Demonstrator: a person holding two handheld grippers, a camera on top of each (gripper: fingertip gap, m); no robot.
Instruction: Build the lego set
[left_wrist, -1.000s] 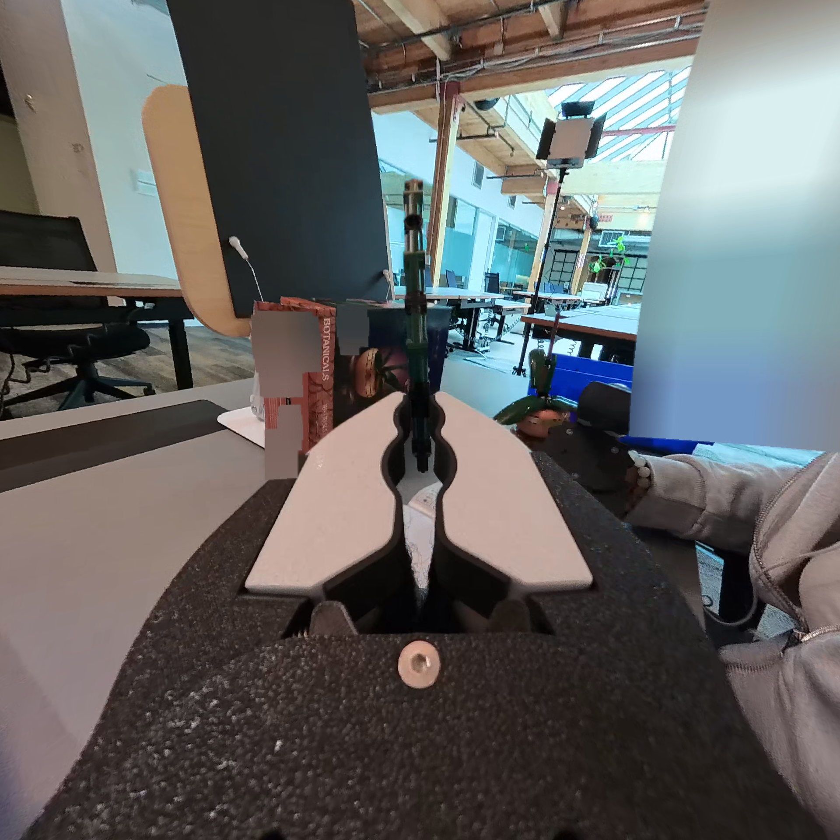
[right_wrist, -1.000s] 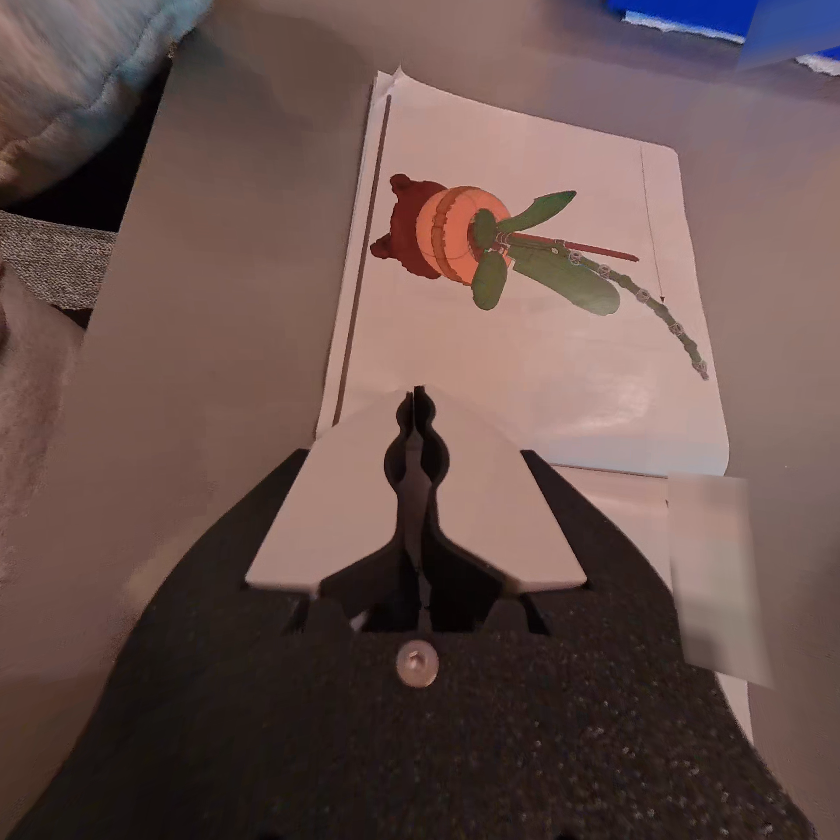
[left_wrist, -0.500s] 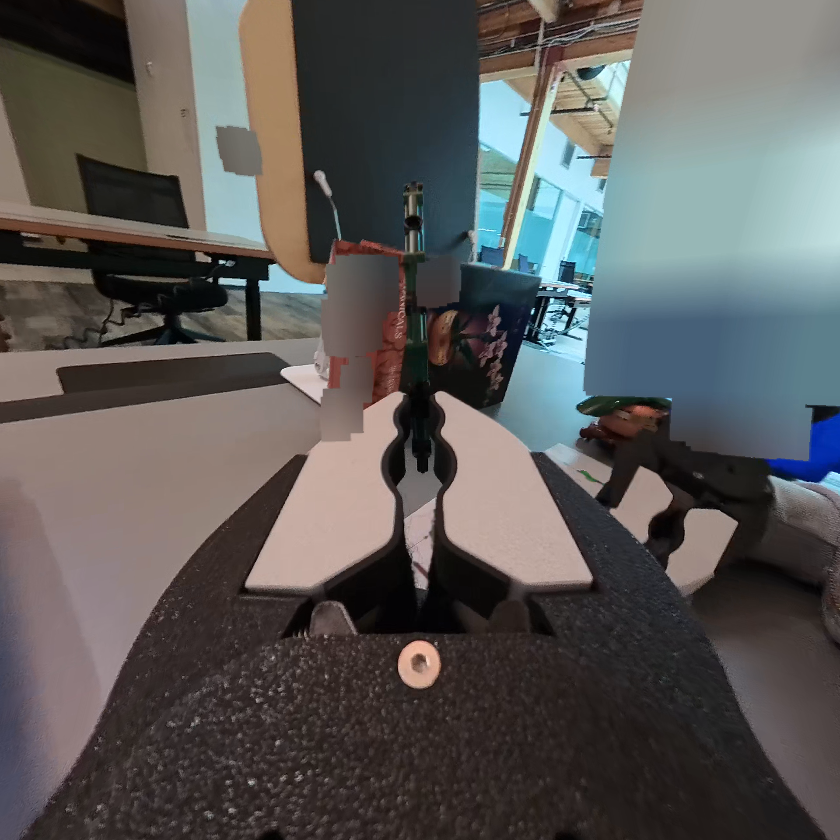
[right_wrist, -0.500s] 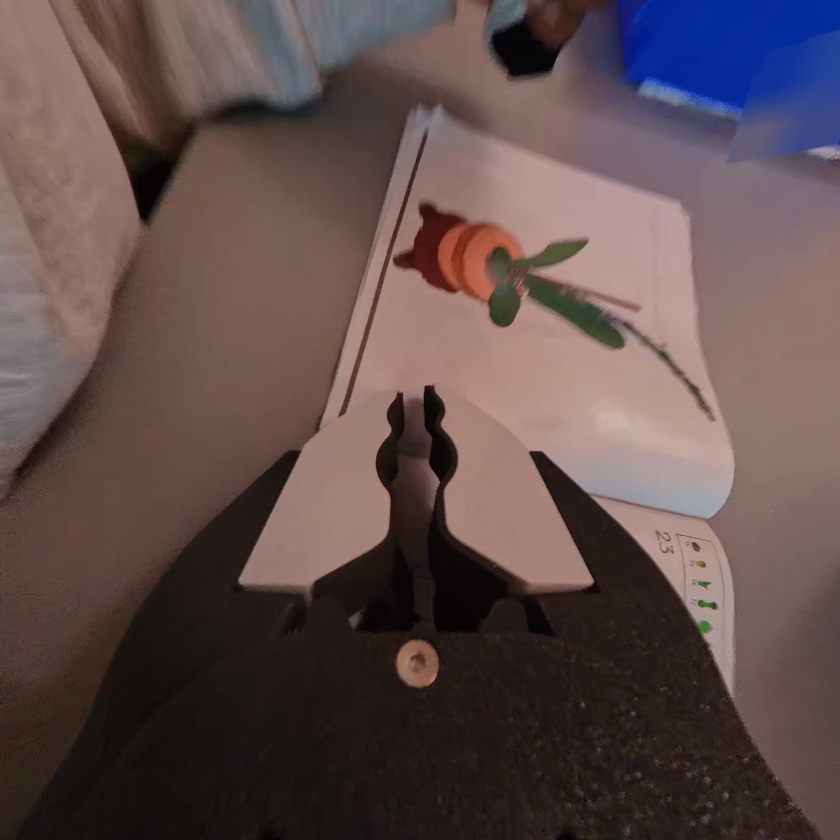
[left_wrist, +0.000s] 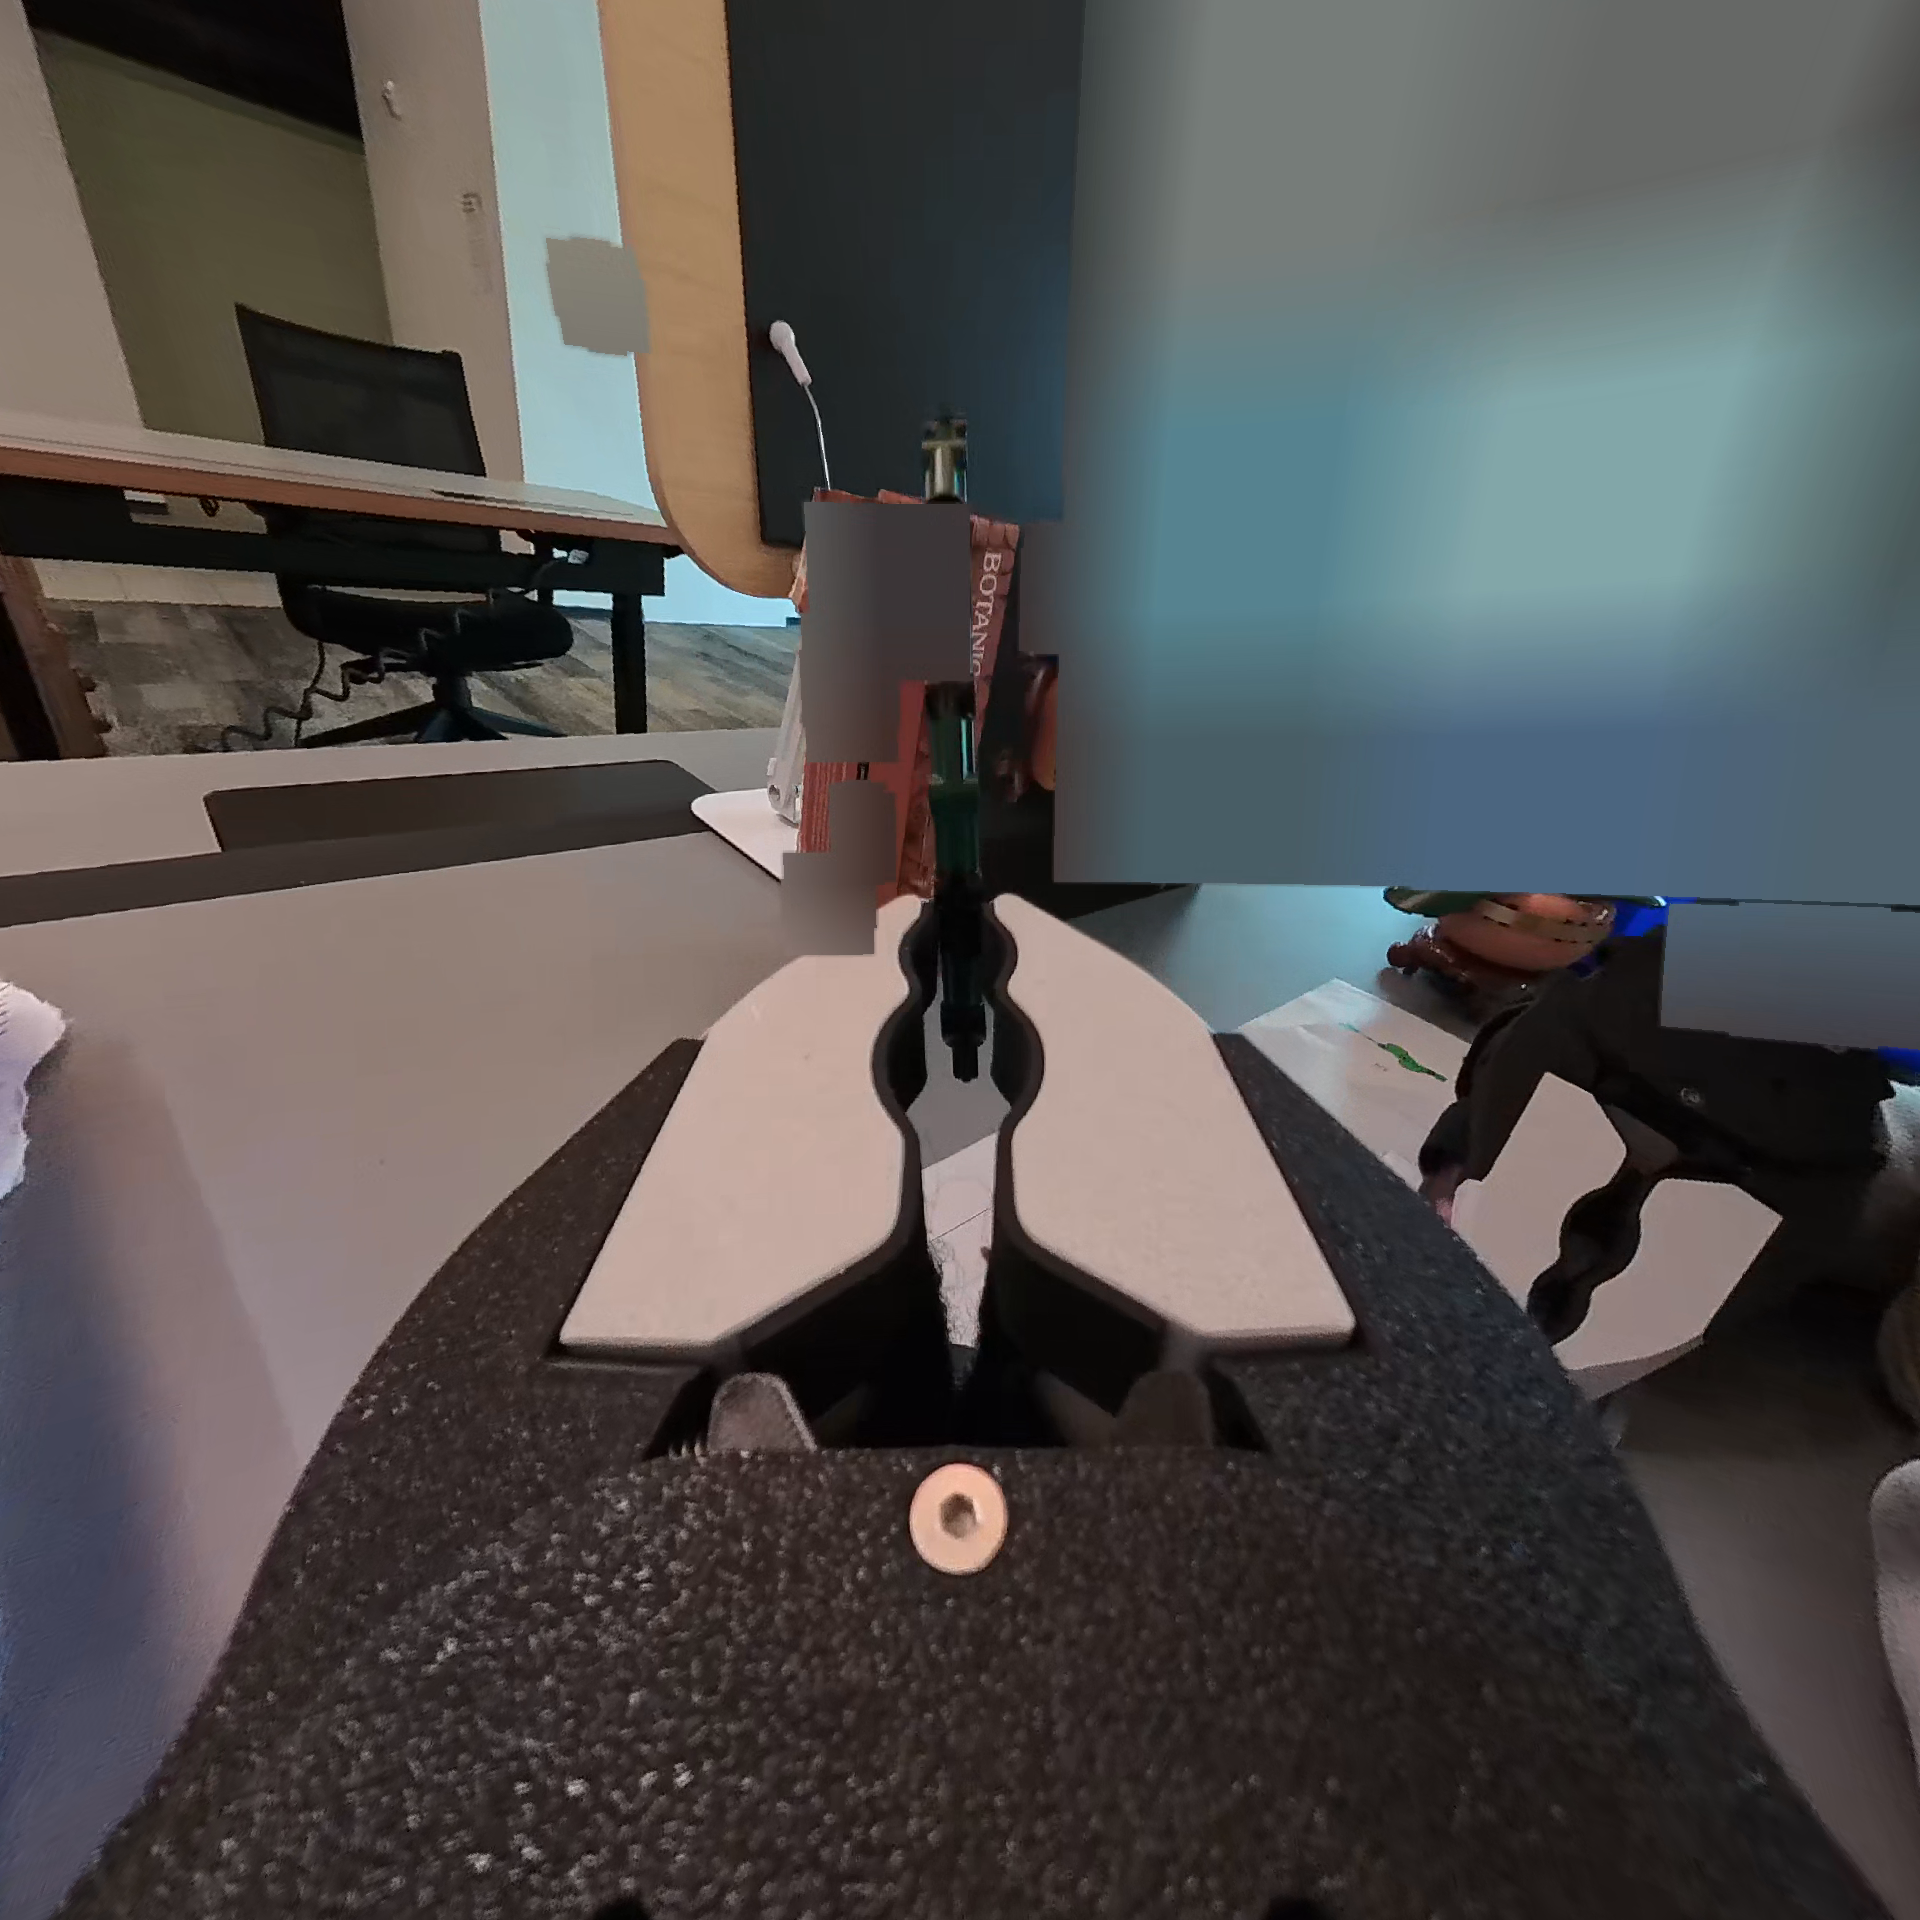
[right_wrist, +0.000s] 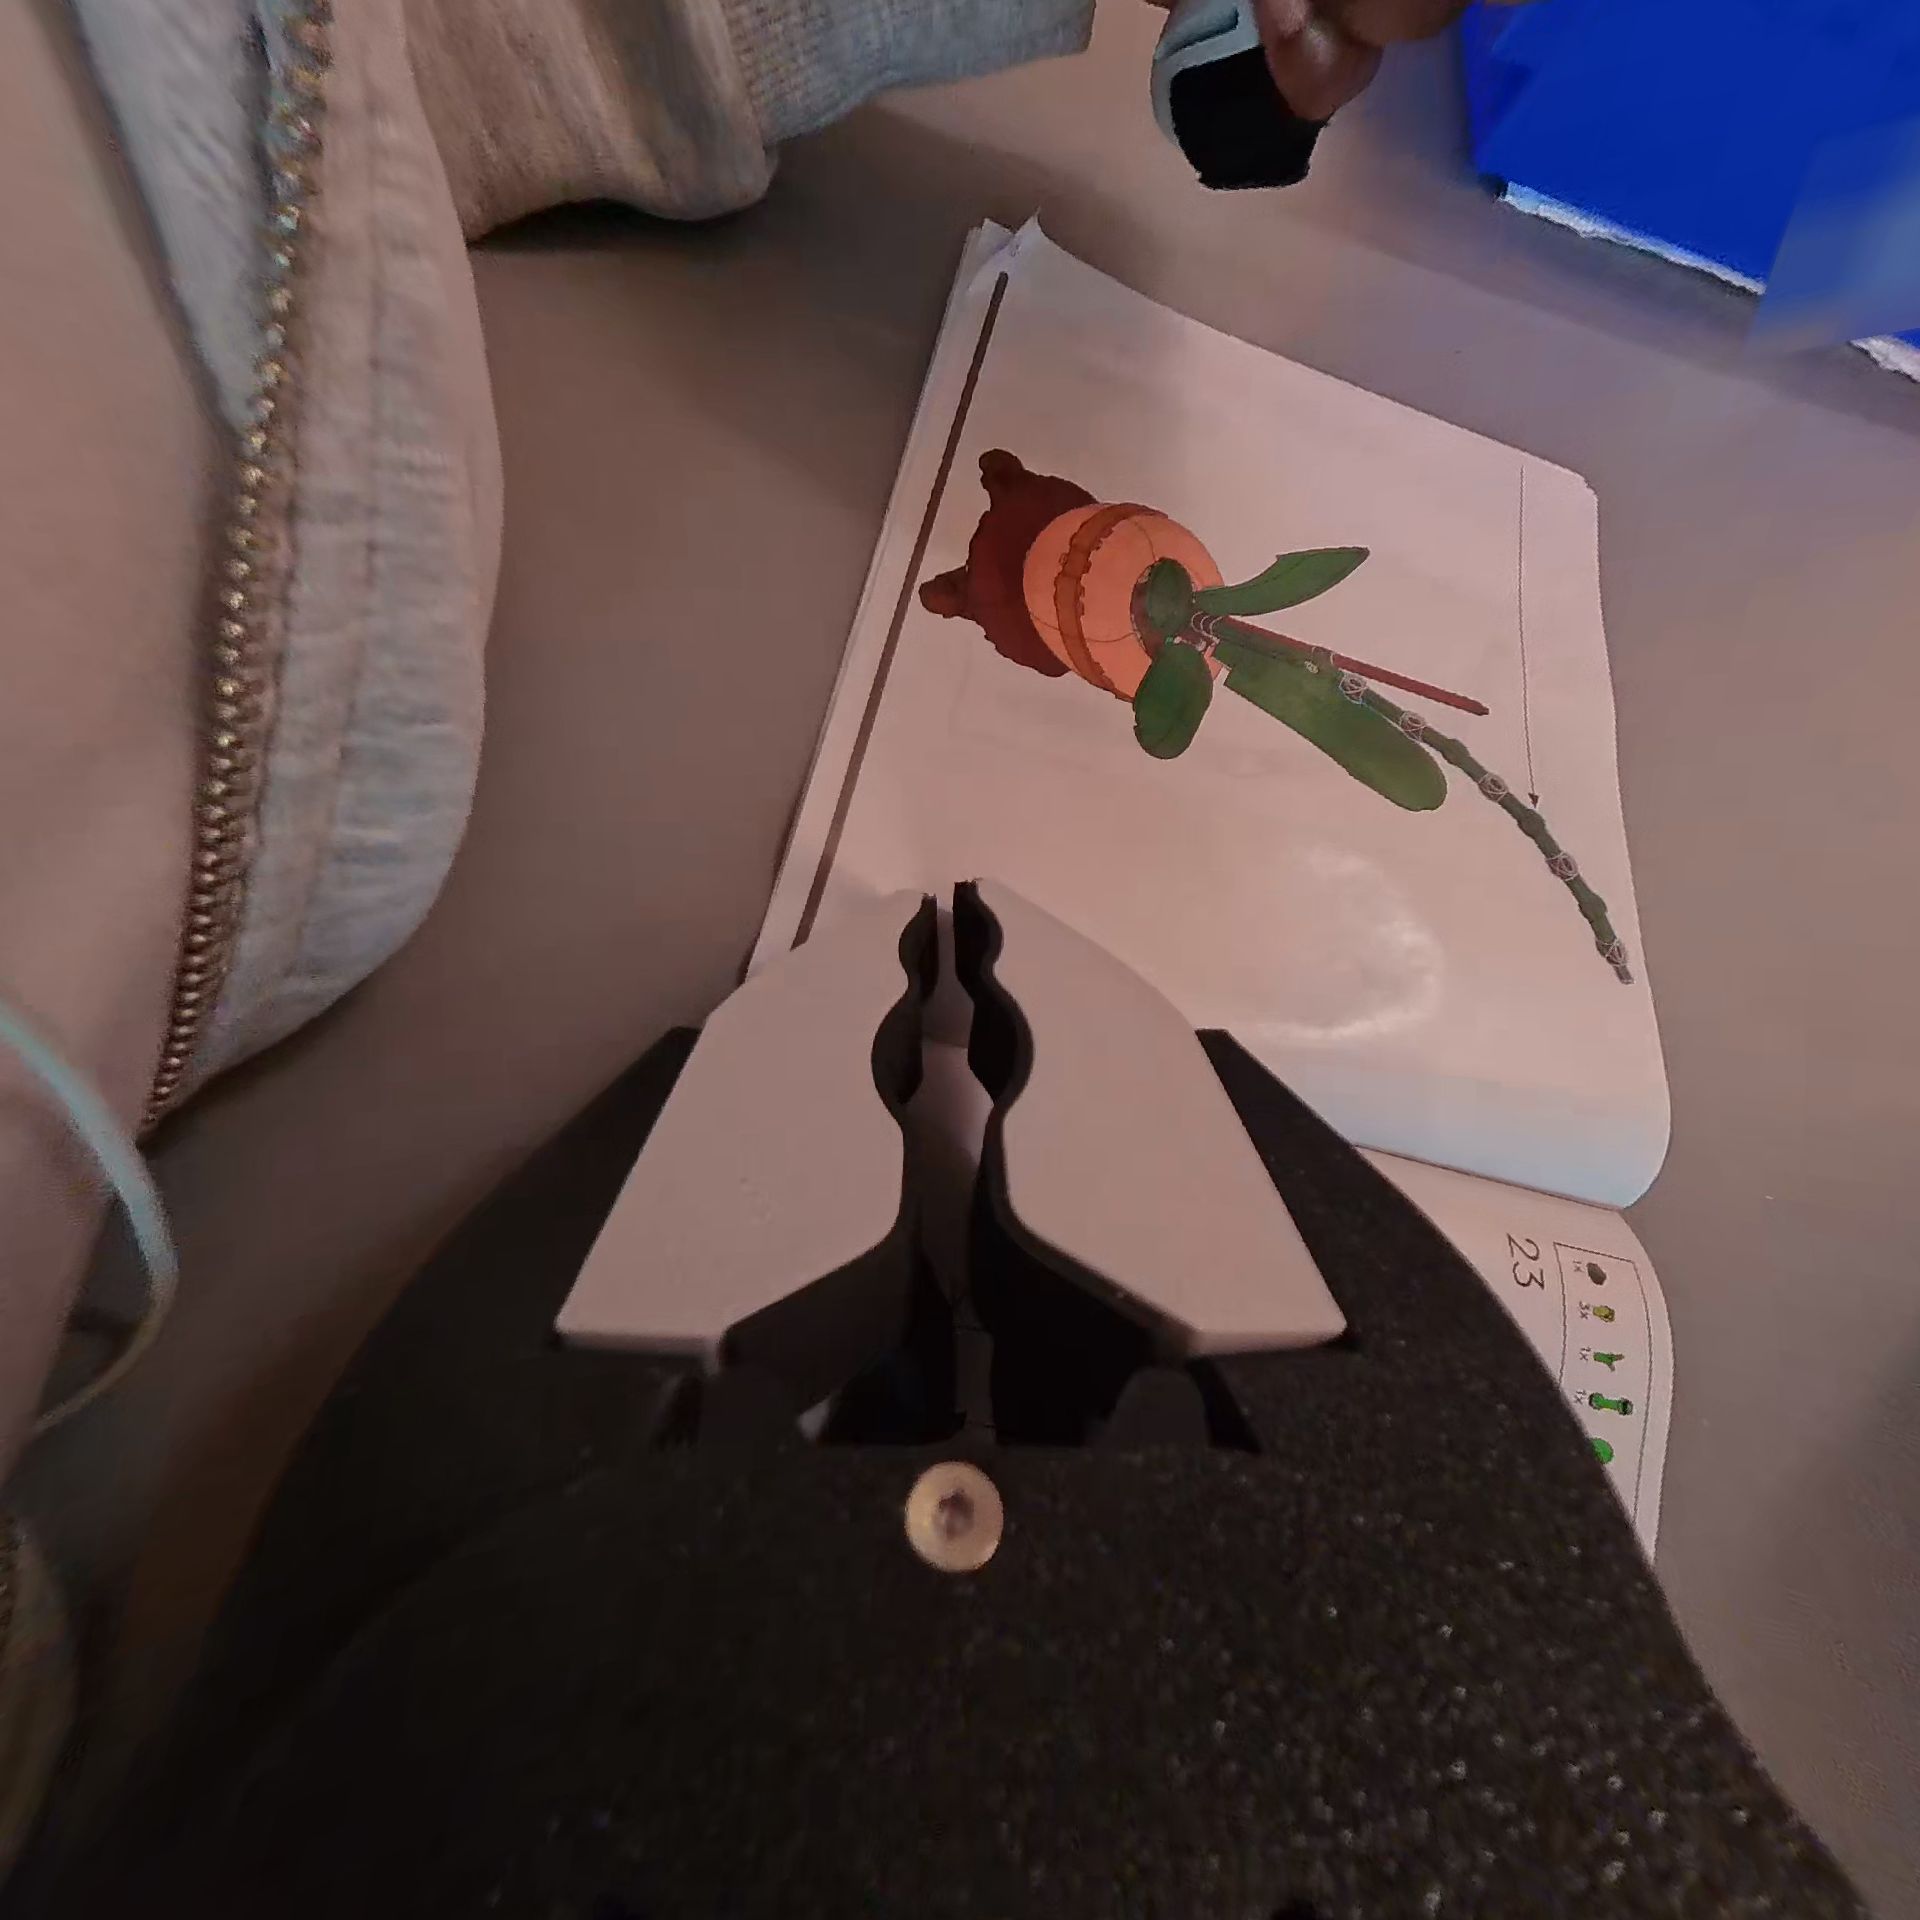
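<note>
Between left tool (left_wrist: 957, 940) tips, green stem (left_wrist: 954, 800), top part-hidden by blur

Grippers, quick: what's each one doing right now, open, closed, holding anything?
Left gripper: closed on the green lego stem, which stands upright.
Right gripper: closed and empty, above the instruction booklet.

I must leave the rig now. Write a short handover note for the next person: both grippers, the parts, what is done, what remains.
Left gripper: shut on the green stem, held upright.
Right gripper: nearly shut, empty, above the open instruction booklet on the table.
Orange pot with leaves: on the table beyond the booklet, partly hidden.
Done: stem segments joined.
Left: probably fit the stem into the pot, as the page shows.
</note>
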